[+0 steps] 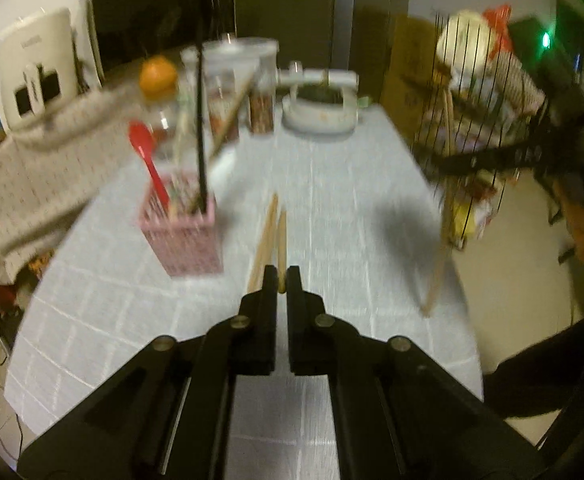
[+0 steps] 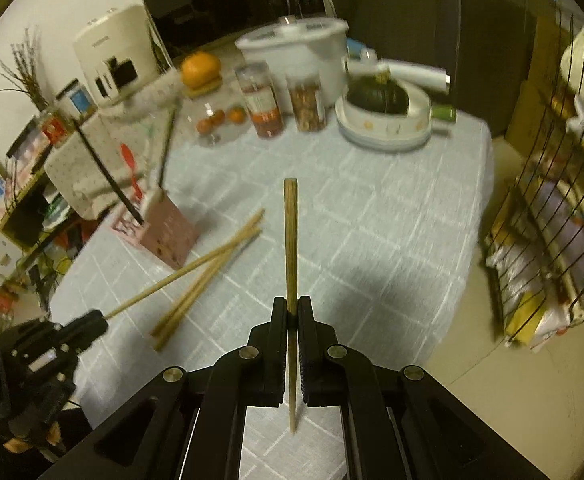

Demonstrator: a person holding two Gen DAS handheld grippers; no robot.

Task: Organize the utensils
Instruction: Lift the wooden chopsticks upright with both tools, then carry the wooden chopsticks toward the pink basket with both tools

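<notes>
Both our claws, left (image 1: 281, 278) and right (image 2: 292, 308), are clamped on one light, stiff, slippery chopstick (image 2: 290, 240) each, gripped near the end, so they may swivel.

A: Tablecloth (image 2: 392, 208)? Pale grey-blue fabric w/ a white grid of lines.

B: Utensil holder (image 1: 183, 236): pink plastic slatted box. Spoon (image 1: 147, 156) in it was bright red; a black stick (image 1: 200, 136) stood beside it.

A: Chopsticks: light tan wood, both the loose pair on the cloth (image 2: 207, 276) & the single clamped one (image 2: 290, 248).

B: Grippers (image 2: 290, 312) matte black, silver pins. Round fruit (image 2: 200, 69) orange. Squash (image 2: 376, 96) in the white dish was dark green.
</notes>
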